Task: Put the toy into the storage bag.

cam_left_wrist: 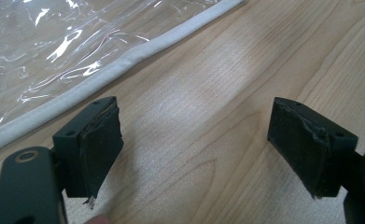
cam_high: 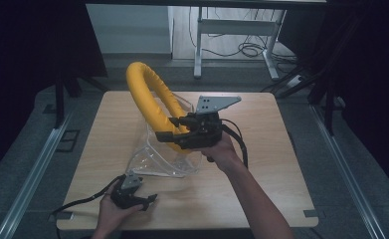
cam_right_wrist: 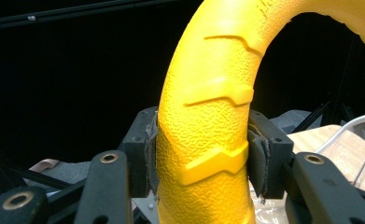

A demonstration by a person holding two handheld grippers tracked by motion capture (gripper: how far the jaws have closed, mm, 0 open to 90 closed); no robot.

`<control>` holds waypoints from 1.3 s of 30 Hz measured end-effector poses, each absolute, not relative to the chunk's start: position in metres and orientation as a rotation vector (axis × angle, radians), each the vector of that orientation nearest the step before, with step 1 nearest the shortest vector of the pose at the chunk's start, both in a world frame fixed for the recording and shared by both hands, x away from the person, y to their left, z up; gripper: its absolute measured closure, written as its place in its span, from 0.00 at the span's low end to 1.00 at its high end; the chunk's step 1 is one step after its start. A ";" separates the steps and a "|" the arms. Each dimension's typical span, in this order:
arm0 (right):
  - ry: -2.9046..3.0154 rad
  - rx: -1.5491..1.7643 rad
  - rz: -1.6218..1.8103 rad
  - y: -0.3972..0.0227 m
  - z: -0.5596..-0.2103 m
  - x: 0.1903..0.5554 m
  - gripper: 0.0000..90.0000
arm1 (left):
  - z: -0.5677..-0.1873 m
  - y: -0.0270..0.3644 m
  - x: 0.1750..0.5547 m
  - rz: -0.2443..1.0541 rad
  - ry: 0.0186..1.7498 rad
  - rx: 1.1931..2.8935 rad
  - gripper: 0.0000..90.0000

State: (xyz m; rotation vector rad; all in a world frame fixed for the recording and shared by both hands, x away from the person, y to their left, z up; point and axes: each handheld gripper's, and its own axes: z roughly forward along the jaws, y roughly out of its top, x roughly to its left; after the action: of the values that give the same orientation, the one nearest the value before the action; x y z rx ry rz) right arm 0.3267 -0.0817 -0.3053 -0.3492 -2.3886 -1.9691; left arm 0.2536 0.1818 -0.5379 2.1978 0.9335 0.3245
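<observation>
A yellow ring with raised tread marks (cam_high: 147,94) stands upright over the middle of the table, lifted partly out of a clear plastic bag (cam_high: 164,154). My right gripper (cam_high: 174,130) is shut on the ring's lower part; in the right gripper view both pads press the yellow ring (cam_right_wrist: 208,121) from either side. My left gripper (cam_high: 149,200) rests low near the table's front left edge, open, with bare wood between its jaws. The bag's clear plastic (cam_left_wrist: 54,42) and its white hem (cam_left_wrist: 124,60) lie just beyond the left pads (cam_left_wrist: 101,144).
The wooden table (cam_high: 261,164) has free room on its right half. Past the far edge stand a white desk frame (cam_high: 234,30) and cables on the floor (cam_high: 249,50). Metal rails (cam_high: 33,169) run along the sides.
</observation>
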 end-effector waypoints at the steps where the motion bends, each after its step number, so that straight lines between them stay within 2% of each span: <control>1: -2.388 -0.350 -1.969 -0.081 -0.307 0.327 0.57 | -0.538 0.182 0.254 0.324 0.934 2.198 0.19; 39: -2.397 -0.515 -1.802 -0.074 -0.382 0.356 0.55 | -0.540 0.180 0.254 0.319 0.935 2.194 0.19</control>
State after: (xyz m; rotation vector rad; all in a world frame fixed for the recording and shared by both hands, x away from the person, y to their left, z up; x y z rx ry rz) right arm 0.3556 -0.0744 -0.3823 -0.5147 -2.3972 -1.8020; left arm 0.2541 0.1805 -0.5395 2.1943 0.9346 0.3186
